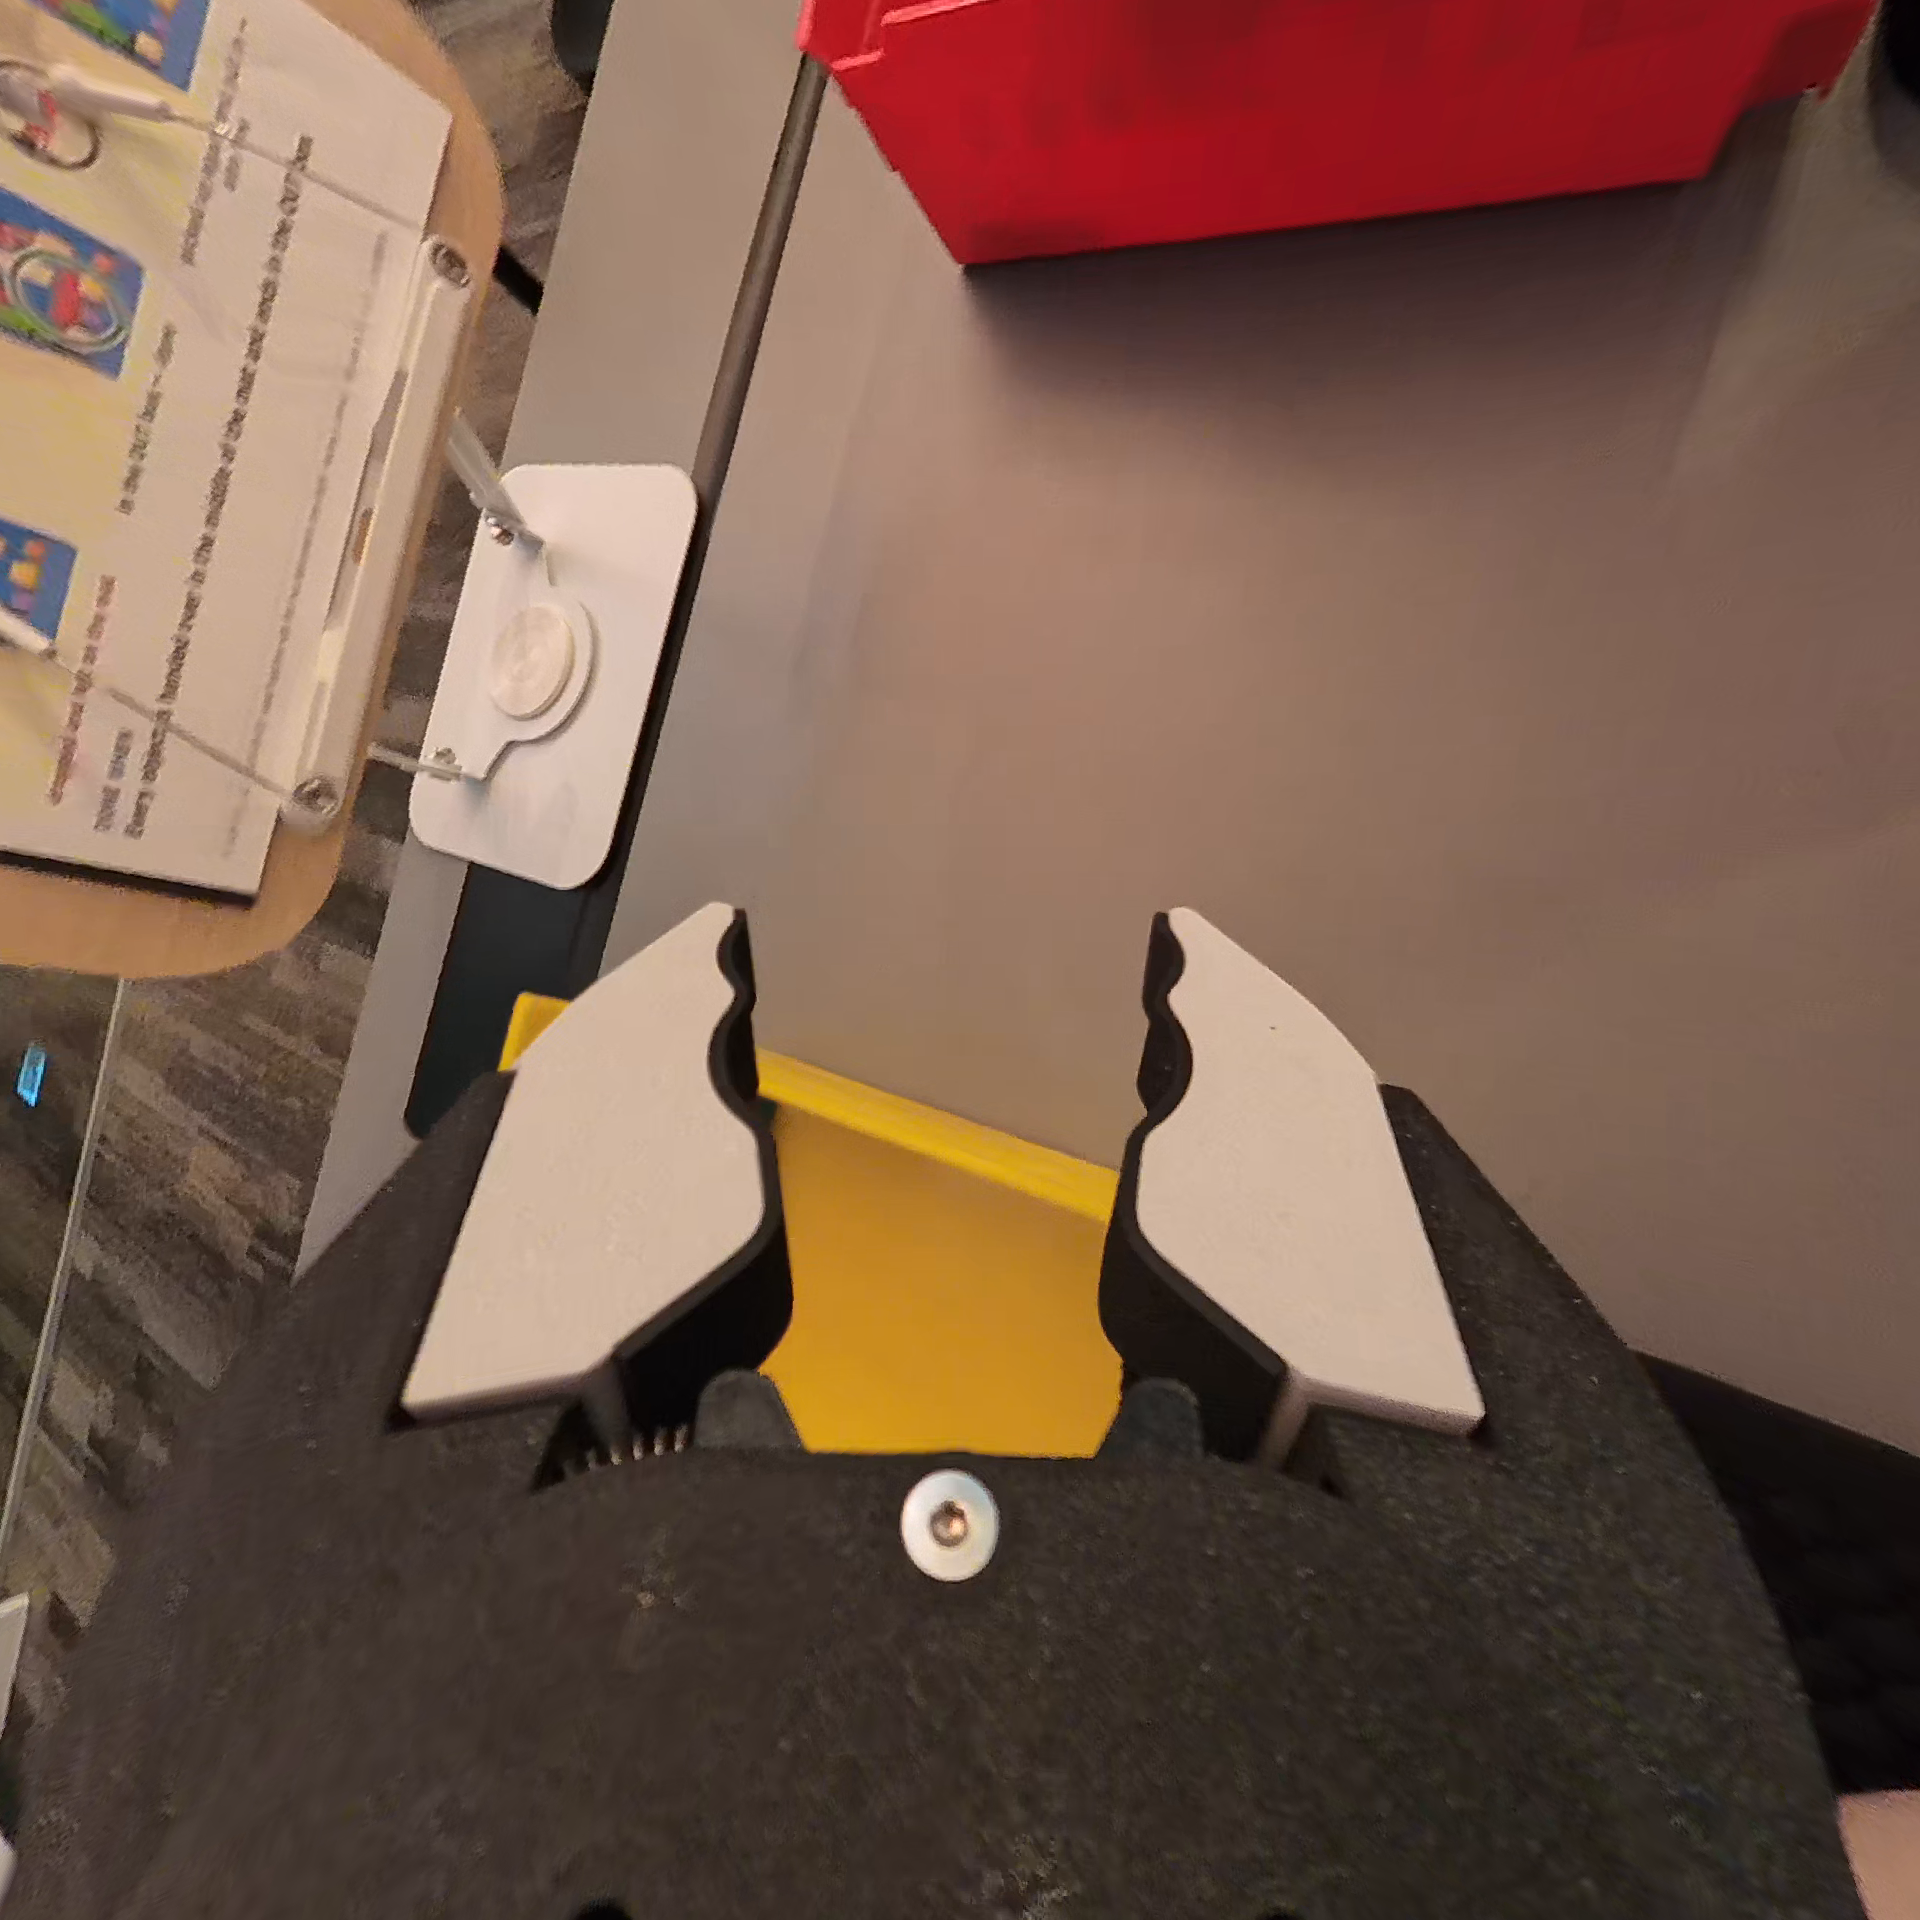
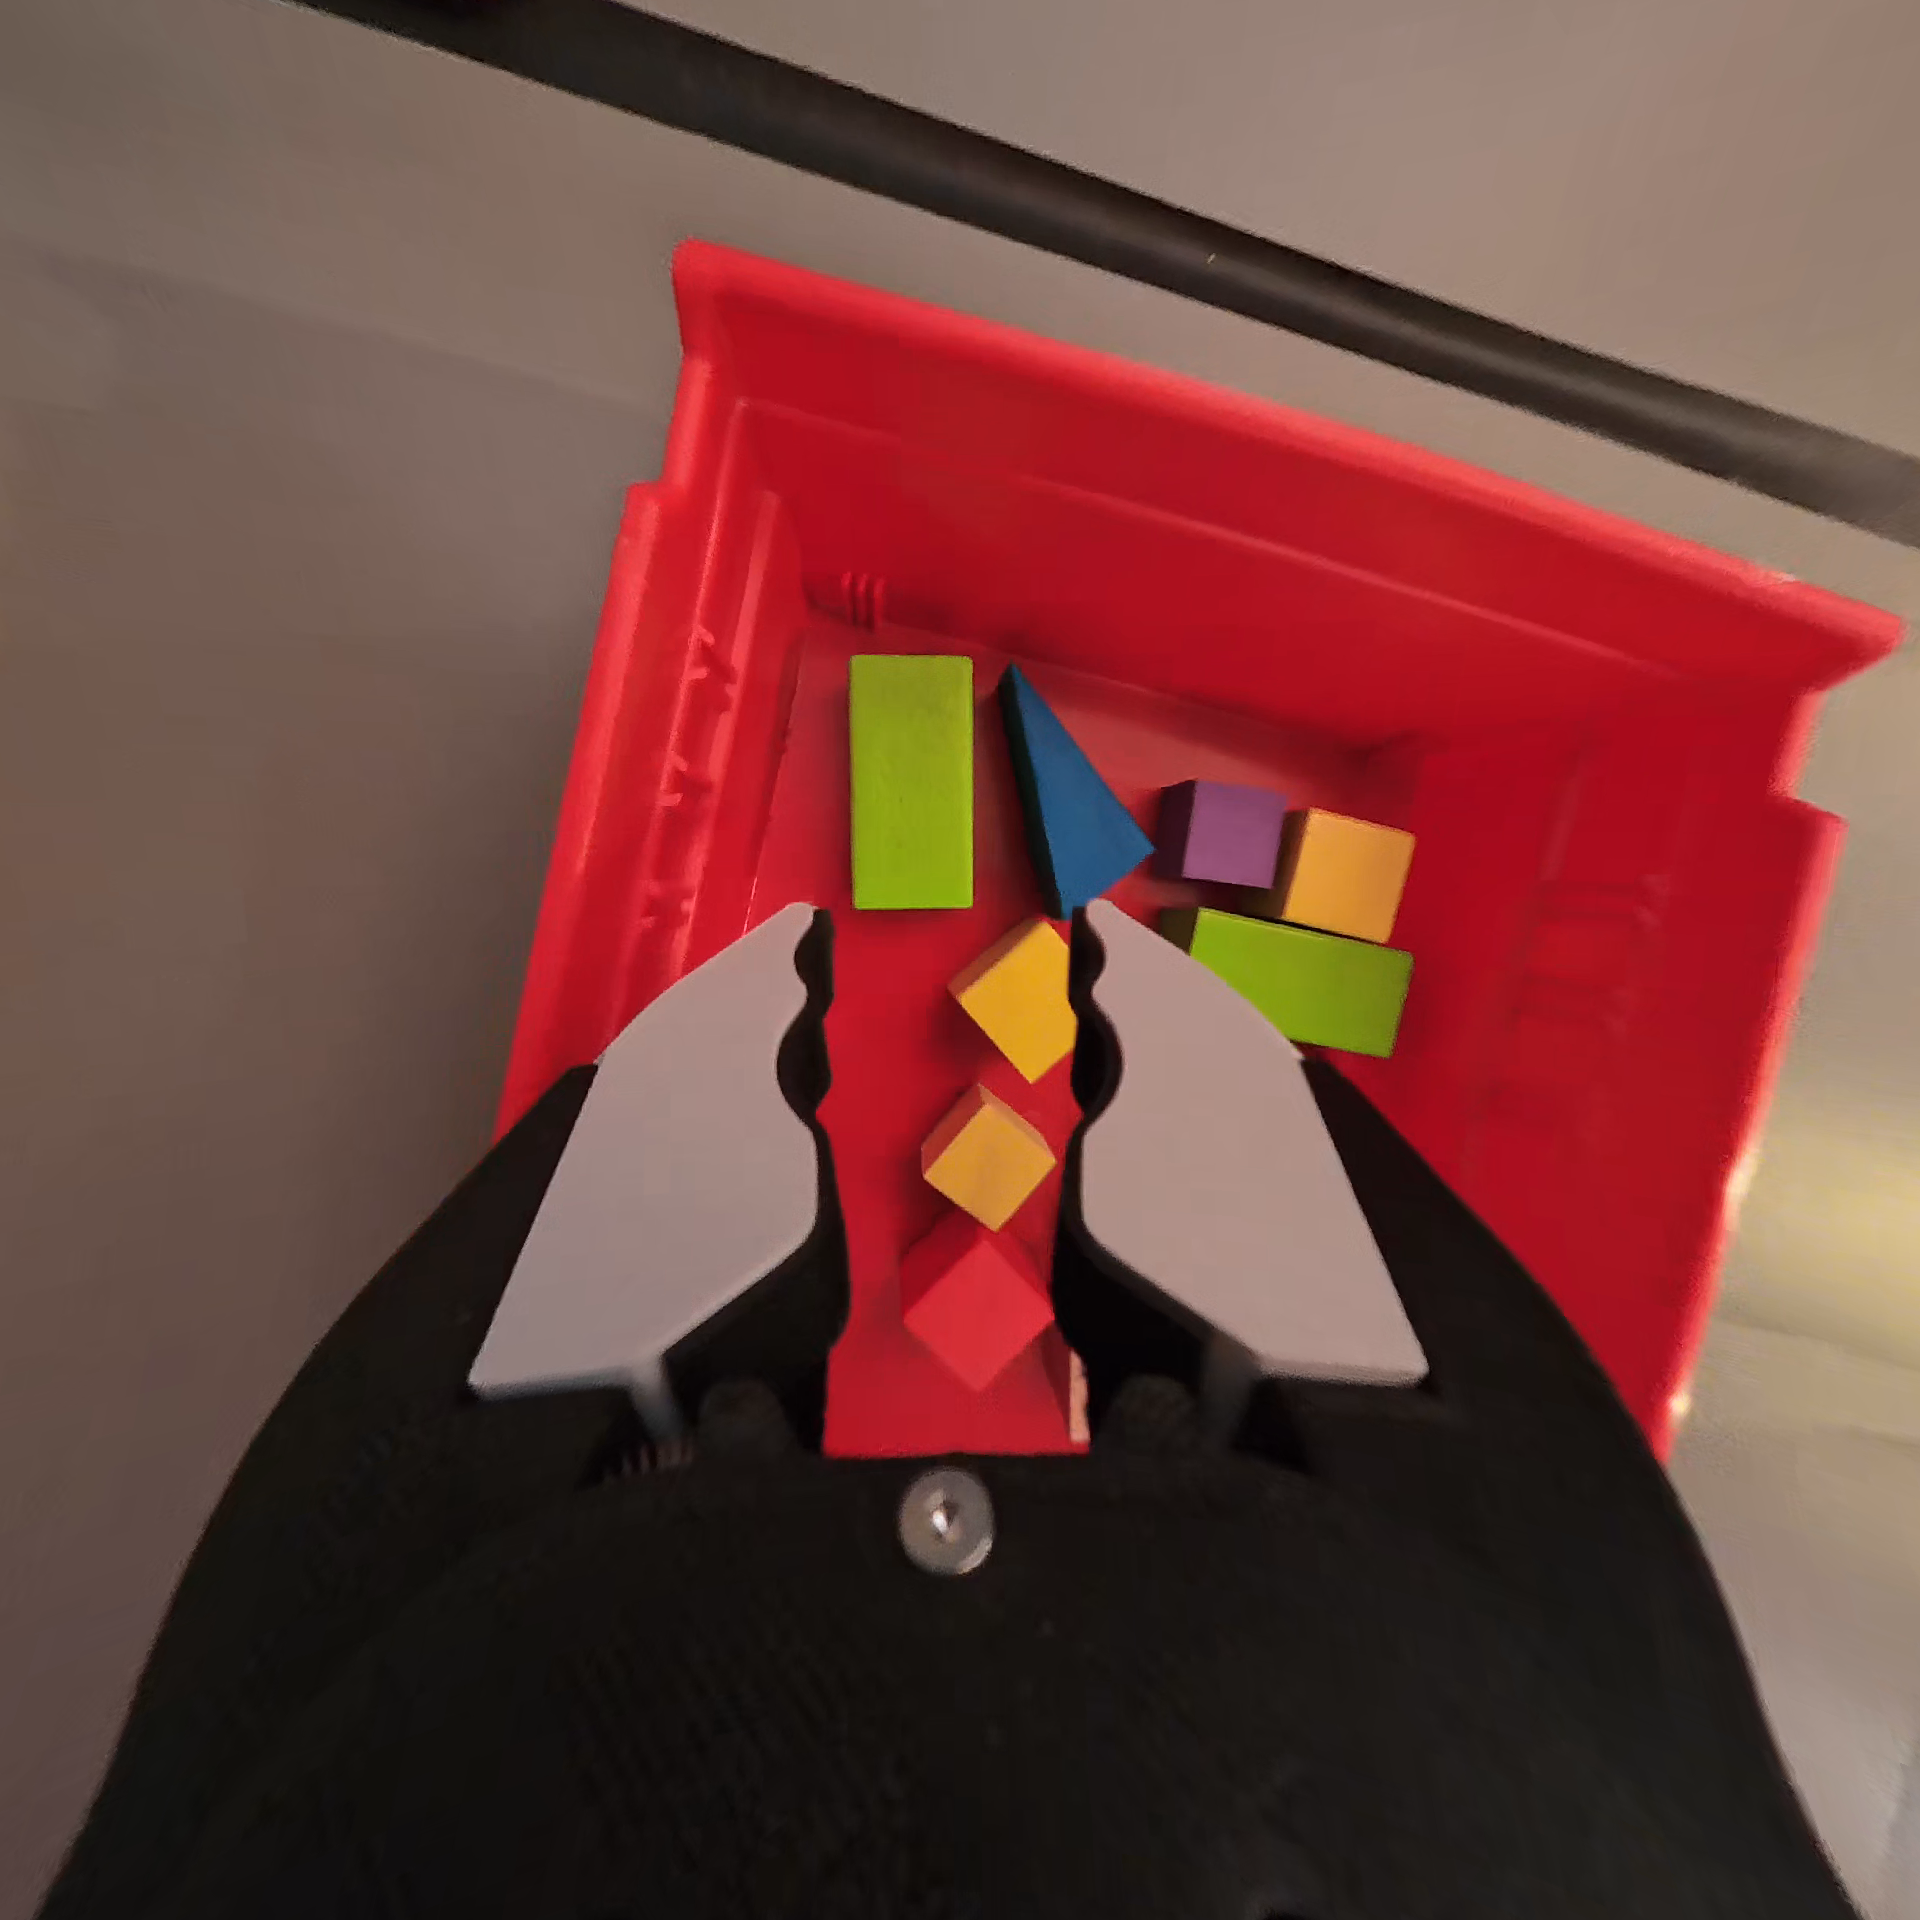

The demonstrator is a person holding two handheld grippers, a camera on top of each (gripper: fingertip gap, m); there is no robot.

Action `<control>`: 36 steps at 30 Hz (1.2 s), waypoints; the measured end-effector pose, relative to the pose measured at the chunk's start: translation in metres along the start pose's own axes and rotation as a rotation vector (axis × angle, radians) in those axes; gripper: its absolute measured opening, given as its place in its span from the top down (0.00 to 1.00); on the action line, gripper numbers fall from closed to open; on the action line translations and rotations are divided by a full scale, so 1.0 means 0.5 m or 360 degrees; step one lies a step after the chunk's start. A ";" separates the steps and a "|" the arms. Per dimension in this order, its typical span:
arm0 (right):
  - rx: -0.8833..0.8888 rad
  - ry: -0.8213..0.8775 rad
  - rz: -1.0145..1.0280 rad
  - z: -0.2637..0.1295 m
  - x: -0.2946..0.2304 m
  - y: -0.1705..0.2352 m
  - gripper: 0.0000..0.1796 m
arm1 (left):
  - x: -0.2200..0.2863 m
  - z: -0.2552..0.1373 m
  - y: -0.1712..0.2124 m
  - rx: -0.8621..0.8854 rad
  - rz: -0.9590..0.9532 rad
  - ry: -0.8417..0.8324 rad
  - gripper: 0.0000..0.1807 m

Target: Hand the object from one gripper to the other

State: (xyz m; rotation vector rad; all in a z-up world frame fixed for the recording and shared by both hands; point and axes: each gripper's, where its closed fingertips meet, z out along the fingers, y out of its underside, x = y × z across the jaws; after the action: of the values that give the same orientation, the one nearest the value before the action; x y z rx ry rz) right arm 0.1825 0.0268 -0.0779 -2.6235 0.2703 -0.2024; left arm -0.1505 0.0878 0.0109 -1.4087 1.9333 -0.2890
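Left gripper [image 1: 951,1023]: its fingers are wide apart and hold nothing. It hangs over the grey table [image 1: 1299,727], with a yellow bin [image 1: 935,1299] under it at the table's near left edge.
Right gripper [image 2: 951,997]: its fingers are apart too, and empty. It hangs over the red bin [image 2: 1195,499], pointing down into it.
Red bin: it sits at the far edge of the table, and the blocks lie on its floor.
Blocks: a green bar [image 2: 912,781] in the far left corner, a blue wedge [image 2: 1070,800] beside it, then a purple cube [image 2: 1221,831], an orange cube [image 2: 1345,873] and a second green bar [image 2: 1299,987] on the right side.
Middle row: a yellow cube [image 2: 1018,997], an orange-yellow cube [image 2: 987,1155] and a red cube [image 2: 971,1311] show in the gap of the right gripper, but below it, not touched.
Which block is next: I cannot tell yet; the yellow cube is nearest the tips.
How it will feel: the cubes look like painted wood, so I think they are light, hard and a bit slippery, and will not break.
Where to grab: I would pinch two flat sides, not the corners. The middle cubes sit turned like diamonds, so the gripper should twist to match. Leave half the cube sticking out for the left gripper.
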 end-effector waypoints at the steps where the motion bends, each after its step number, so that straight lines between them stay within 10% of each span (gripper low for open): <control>1: 0.0018 0.0015 -0.0006 -0.016 0.001 -0.002 0.75 | -0.009 -0.006 0.008 -0.0007 -0.0024 -0.0021 0.60; 15: 0.0664 -0.0128 -0.0511 -0.283 -0.197 -0.069 0.74 | -0.199 -0.041 0.262 -0.0338 -0.0729 -0.0491 0.64; 36: 0.0463 -0.0162 -0.0652 -0.241 -0.216 -0.037 0.74 | -0.187 0.209 0.361 -0.0417 -0.0436 -0.0183 0.65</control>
State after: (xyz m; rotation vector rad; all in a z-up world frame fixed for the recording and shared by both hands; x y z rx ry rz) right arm 0.0576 0.0122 0.0256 -2.3613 -0.3138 -0.2249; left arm -0.2007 0.2636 -0.1263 -1.8254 1.7309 -0.0787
